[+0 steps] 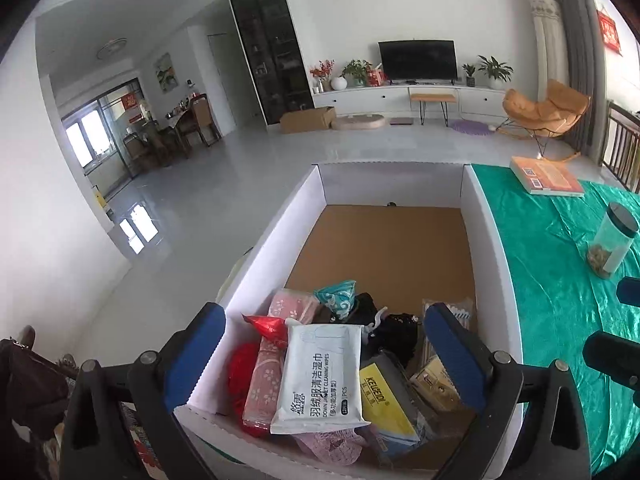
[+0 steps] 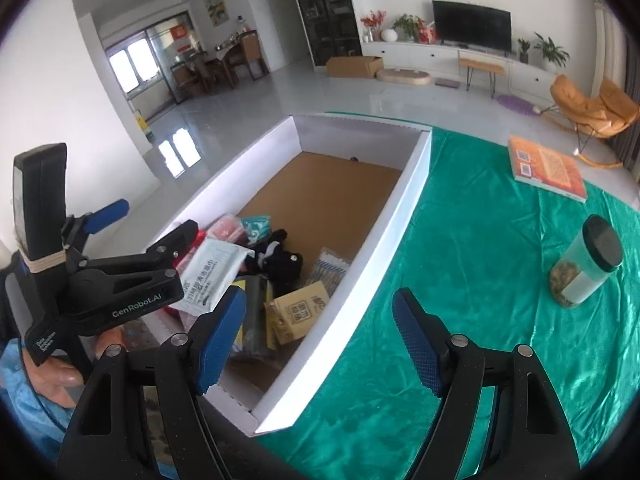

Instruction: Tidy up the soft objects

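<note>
A white cardboard box [image 1: 476, 216] [image 2: 400, 208] with a brown floor stands on the green cloth. Its near end holds a pile of soft items: a white wet-wipes pack [image 1: 320, 376] [image 2: 212, 268], pink tissue packs [image 1: 268, 364], a red item [image 1: 240, 368], a teal pouch [image 1: 338, 298], a black plush toy [image 1: 396, 332] [image 2: 280, 260], a yellow-labelled pack [image 1: 380, 396] and a tan packet [image 2: 300, 312]. My left gripper [image 1: 324, 364] [image 2: 160, 232] is open and empty, just above the pile. My right gripper [image 2: 320, 340] is open and empty over the box's near right wall.
An orange book [image 1: 546, 176] [image 2: 548, 168] and a clear jar with a black lid [image 1: 612, 240] [image 2: 584, 268] lie on the green cloth [image 2: 480, 280] to the right of the box. The far half of the box floor is bare.
</note>
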Tool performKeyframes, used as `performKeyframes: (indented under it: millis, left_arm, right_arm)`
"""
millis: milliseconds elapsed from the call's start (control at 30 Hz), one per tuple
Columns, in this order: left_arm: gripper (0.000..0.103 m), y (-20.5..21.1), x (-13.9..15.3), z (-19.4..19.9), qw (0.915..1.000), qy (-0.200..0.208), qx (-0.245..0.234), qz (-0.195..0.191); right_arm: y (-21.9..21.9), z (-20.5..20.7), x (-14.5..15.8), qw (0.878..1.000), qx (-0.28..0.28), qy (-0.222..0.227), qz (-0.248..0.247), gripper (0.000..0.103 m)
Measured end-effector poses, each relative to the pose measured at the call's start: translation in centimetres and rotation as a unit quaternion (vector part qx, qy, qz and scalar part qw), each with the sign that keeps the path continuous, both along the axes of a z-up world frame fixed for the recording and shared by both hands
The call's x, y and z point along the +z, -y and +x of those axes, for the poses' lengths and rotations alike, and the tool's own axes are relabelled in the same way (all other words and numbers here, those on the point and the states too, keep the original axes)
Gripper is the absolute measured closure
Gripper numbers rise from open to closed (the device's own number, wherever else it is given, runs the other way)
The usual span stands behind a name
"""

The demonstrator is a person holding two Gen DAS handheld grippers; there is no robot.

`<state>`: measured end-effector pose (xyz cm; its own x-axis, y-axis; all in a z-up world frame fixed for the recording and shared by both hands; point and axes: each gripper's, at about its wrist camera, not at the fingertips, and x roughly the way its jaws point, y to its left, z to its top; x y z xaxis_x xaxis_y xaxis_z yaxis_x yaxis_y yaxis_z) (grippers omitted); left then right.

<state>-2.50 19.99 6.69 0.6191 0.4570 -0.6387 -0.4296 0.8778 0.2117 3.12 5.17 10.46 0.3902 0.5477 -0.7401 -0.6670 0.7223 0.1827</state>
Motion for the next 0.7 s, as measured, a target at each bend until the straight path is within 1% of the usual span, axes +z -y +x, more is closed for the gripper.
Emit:
performKeyframes:
  millis: [67, 133, 367, 500, 700]
  left_arm:
    - [0.003, 0.4, -0.4, 0.1, 0.9998, -0.019, 0.004, 0.002]
    - [0.003, 0.5, -0.5, -0.1, 0.9996, -0.027, 0.012, -0.001]
    - [0.003, 0.7, -0.6, -0.5, 0.9996, -0.022, 0.017, 0.001]
    - [0.003, 0.3, -0.6, -0.6, 0.9995, -0.022, 0.024, -0.004]
    - [0.003, -0.6, -0.5, -1.3, 0.9992, -0.014, 0.028, -0.026]
  right_arm:
    - [-0.2, -0.5, 0.0, 1.000, 0.002, 0.007, -0.012, 0.024]
    - [-0.4, -0.9, -0.2, 1.000, 0.007, 0.008, -0.022, 0.024]
    - [-0.9, -1.6, -1.0, 0.999, 0.010, 0.006, -0.039, 0.024]
    - [-1.2, -2.0, -0.9, 0.999, 0.012, 0.010, -0.043, 0.024]
    - [-1.9, -2.2, -1.2, 0.998, 0.016, 0.012, -0.051, 0.024]
